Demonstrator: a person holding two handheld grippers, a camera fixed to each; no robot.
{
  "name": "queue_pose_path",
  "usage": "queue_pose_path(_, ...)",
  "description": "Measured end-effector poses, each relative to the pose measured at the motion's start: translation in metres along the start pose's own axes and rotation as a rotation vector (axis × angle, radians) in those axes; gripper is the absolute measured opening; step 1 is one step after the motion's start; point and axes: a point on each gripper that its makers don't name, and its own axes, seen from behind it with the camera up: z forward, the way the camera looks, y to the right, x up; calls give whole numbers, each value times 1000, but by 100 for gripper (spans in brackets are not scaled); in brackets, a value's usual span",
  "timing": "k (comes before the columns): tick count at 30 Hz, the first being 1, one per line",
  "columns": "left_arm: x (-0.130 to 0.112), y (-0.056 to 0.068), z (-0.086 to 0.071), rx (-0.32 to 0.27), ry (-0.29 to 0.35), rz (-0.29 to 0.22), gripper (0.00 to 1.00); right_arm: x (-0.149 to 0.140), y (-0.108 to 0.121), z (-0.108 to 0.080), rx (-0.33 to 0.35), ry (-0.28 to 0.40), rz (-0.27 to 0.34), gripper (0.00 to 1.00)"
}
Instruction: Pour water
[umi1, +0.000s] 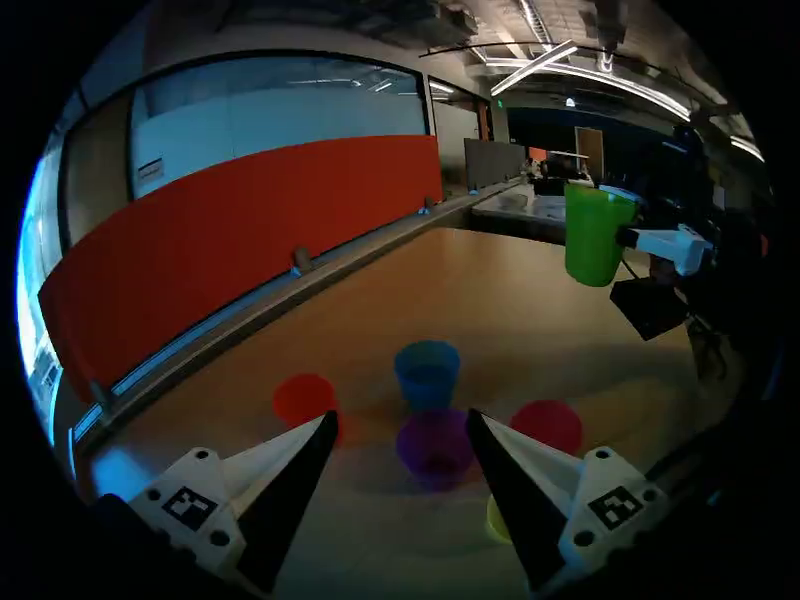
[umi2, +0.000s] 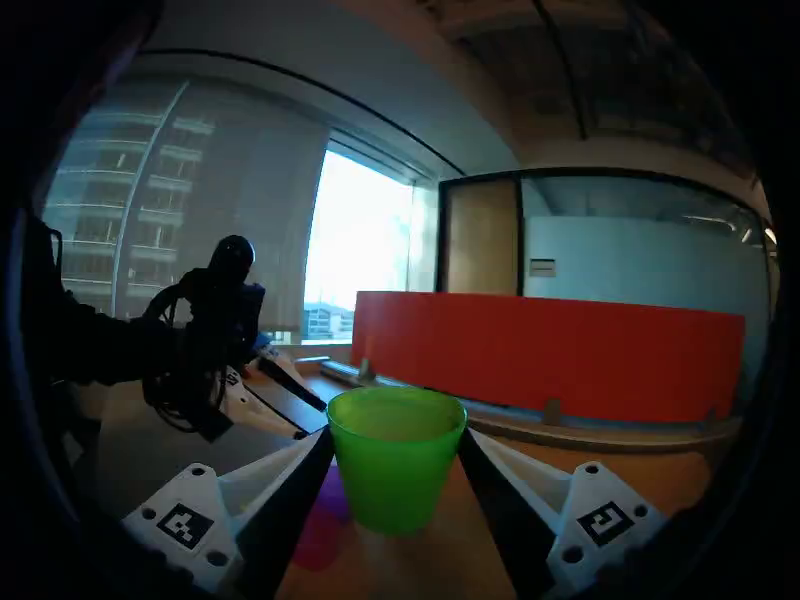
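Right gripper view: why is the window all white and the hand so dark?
In the right gripper view, daylight blows the window out to white, so the hand before it is backlit, almost a silhouette; the green cup looks bright. In the left gripper view, light is dim and the fisheye bends the red panel.

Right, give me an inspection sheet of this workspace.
Surface: wooden table, dimly lit.
Job's things: green cup lifted above the table; orange cup, blue cup, purple cup and red cup stand on it.
Clutter: yellow thing beside the red cup, unclear.
Grippers: left claw open, purple cup seen between its fingers; right claw shut on the green cup.
Cables: nothing seen.
Surroundings: red partition, bright window, ceiling lights.
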Motion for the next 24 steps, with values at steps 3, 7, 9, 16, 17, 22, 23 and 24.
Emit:
queue_pose_path(3, 1, 1, 11, -20, -20, 15, 96, -3, 3, -1, 1, -1, 3, 91)
queue_pose_path(7, 3, 4, 24, -55, -46, 37, 96, -8, 7, -1, -2, -4, 5, 91)
queue_pose_path(9, 4, 5, 31, -69, -60, 43, 96, -10, 9, -1, -3, -5, 8, 91)
queue_pose_path(16, 2, 7, 57, -108, -113, 60, 95, -18, 16, -3, -5, -15, 21, 91)
queue_pose_path(17, 1, 8, 61, -114, -121, 64, 96, -19, 18, -3, -6, -17, 22, 91)
queue_pose_path(22, -5, 10, 77, -150, -166, 77, 96, -24, 24, -4, -13, -22, 25, 91)
queue_pose_path(23, -5, 11, 80, -156, -173, 79, 96, -25, 25, -4, -13, -22, 27, 91)
queue_pose_path(24, -5, 11, 83, -161, -177, 82, 96, -25, 26, -4, -13, -23, 29, 91)
